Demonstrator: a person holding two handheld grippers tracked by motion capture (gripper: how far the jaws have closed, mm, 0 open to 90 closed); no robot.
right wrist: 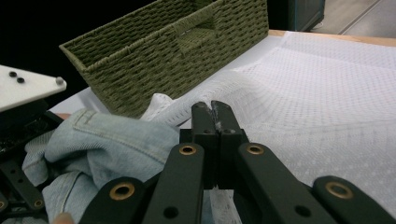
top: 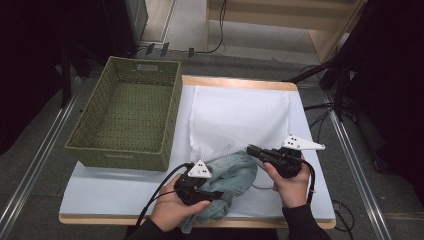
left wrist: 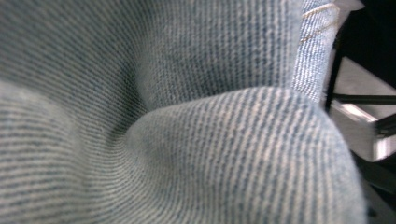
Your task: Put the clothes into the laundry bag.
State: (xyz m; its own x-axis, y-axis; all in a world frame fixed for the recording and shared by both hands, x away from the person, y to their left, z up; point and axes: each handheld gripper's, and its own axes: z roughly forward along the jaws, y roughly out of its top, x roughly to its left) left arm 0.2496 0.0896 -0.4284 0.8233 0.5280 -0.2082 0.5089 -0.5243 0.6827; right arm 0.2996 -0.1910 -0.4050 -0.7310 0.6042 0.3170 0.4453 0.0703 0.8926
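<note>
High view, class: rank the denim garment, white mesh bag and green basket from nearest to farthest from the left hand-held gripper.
1. Denim garment, at the left hand-held gripper, near edge.
2. White mesh bag, table centre.
3. Green basket, far left.

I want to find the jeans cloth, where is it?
In the high view the denim cloth lies bunched at the table's near edge, between the left gripper and right gripper, overlapping the white mesh bag.

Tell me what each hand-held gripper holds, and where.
Right hand-held gripper: edge of the white mesh bag. Left hand-held gripper: in the denim garment, grip unclear.
</note>
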